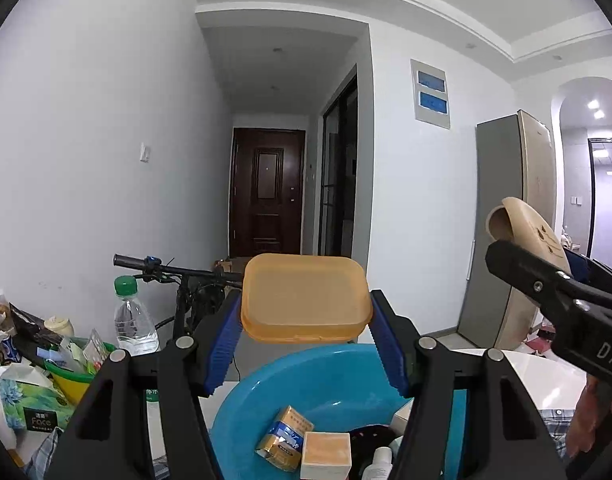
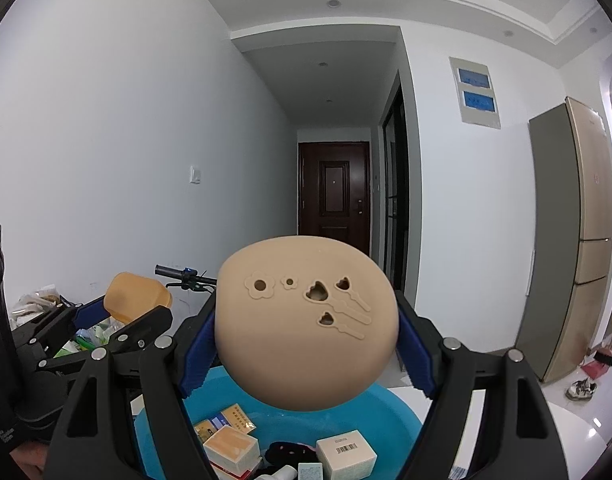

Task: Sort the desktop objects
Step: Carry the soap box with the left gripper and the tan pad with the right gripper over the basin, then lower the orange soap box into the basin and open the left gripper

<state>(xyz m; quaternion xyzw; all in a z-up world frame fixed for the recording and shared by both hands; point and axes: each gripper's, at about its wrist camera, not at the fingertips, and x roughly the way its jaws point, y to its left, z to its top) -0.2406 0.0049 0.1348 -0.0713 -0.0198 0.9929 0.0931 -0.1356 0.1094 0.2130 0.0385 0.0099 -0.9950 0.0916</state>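
Note:
My left gripper (image 1: 306, 330) is shut on an orange translucent plastic box (image 1: 304, 298), its blue pads pressing both short sides; it hangs above a blue basin (image 1: 306, 384). The same box (image 2: 136, 294) appears at the left of the right wrist view. My right gripper (image 2: 306, 344) is shut on a beige rounded holder (image 2: 306, 332) with flower and heart cut-outs, held over the blue basin (image 2: 386, 412). That holder (image 1: 522, 228) also shows at the right of the left wrist view. The basin holds several small boxes (image 1: 326, 454) and a dark item (image 2: 286, 454).
A water bottle with a green cap (image 1: 134, 318), a green and yellow bowl (image 1: 72, 376), a tissue pack (image 1: 30, 400) and snack bags crowd the table's left. A bicycle (image 1: 186, 276) stands behind. A fridge (image 2: 566, 240) is at the right, a dark door (image 2: 334, 188) down the hallway.

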